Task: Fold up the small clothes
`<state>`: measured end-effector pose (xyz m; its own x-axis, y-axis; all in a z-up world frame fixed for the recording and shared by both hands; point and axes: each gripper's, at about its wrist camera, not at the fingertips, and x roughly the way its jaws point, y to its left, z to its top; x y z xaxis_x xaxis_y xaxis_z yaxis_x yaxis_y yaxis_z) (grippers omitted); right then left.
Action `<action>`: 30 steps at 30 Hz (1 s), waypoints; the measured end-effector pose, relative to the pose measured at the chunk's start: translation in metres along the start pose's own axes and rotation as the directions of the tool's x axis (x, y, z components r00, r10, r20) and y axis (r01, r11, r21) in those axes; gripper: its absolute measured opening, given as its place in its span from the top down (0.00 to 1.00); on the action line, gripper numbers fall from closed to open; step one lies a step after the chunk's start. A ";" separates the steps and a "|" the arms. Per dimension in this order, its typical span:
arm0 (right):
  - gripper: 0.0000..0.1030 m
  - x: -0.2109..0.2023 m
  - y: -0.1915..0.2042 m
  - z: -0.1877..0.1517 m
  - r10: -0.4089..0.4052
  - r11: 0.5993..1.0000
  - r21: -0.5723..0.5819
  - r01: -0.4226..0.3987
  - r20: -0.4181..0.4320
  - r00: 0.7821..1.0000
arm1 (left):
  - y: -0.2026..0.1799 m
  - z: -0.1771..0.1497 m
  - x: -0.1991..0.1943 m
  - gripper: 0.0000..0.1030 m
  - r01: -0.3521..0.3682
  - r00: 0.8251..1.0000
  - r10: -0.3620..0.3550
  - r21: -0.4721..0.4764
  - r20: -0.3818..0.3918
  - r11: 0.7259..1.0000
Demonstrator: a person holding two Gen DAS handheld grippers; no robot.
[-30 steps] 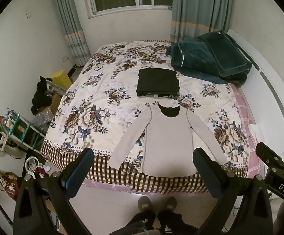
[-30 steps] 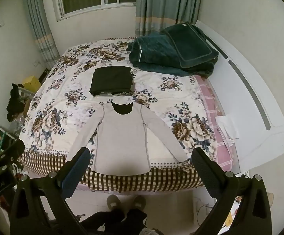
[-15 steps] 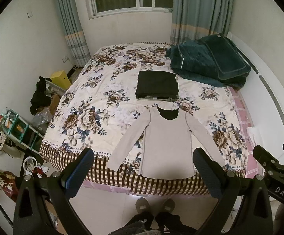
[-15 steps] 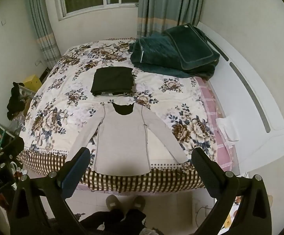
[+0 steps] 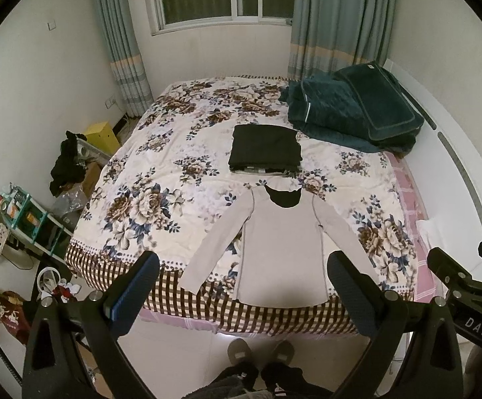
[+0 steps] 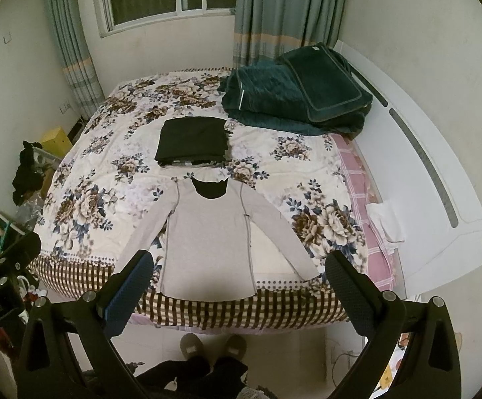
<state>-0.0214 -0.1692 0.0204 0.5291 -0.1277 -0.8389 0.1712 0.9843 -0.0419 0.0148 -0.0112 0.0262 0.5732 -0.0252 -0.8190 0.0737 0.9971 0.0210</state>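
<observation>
A light grey long-sleeved top lies flat near the foot of the floral bed, sleeves spread out, dark neck lining toward the window; it also shows in the right wrist view. A folded black garment sits on a small stack just beyond it, and shows in the right wrist view too. My left gripper is open and empty, held high above the bed's foot edge. My right gripper is open and empty at the same height. Neither touches the cloth.
The floral bedspread covers the bed. A dark green quilt and pillow lie at the far right by the white headboard. A yellow box, shelf and clutter stand left of the bed. Slippered feet stand at the foot.
Both grippers have lifted or drawn back slightly, so the bed sits a little lower and farther in view. The grey top and black stack have not moved. Both stay open.
</observation>
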 end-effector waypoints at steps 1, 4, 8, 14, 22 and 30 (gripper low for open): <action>0.00 0.000 0.000 0.000 0.000 1.000 0.002 0.000 0.000 1.000 | 0.000 -0.001 0.001 0.00 0.000 1.000 0.000 0.003 0.000 1.000; 0.00 -0.001 0.000 0.000 -0.001 1.000 0.001 0.001 0.002 1.000 | 0.001 0.000 0.001 0.00 0.001 1.000 -0.001 0.000 0.001 1.000; 0.00 -0.002 0.000 0.001 -0.001 1.000 -0.001 0.001 0.002 1.000 | 0.001 0.000 0.000 0.00 0.001 1.000 -0.001 -0.003 0.004 1.000; 0.00 -0.003 0.000 0.000 -0.002 1.000 -0.002 0.002 0.006 1.000 | 0.002 -0.001 0.000 0.00 0.002 1.000 -0.002 -0.005 0.006 1.000; 0.00 -0.004 0.000 0.000 -0.002 1.000 -0.003 0.002 0.007 1.000 | 0.004 -0.004 -0.001 0.00 0.005 1.000 -0.005 -0.006 0.010 1.000; 0.00 -0.005 -0.002 0.001 -0.003 1.000 -0.003 0.003 0.009 1.000 | 0.003 -0.001 -0.001 0.00 0.005 1.000 -0.005 -0.005 0.013 1.000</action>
<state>-0.0236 -0.1702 0.0253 0.5362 -0.1318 -0.8337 0.1702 0.9843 -0.0462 0.0138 -0.0078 0.0261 0.5831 -0.0310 -0.8118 0.0725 0.9973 0.0140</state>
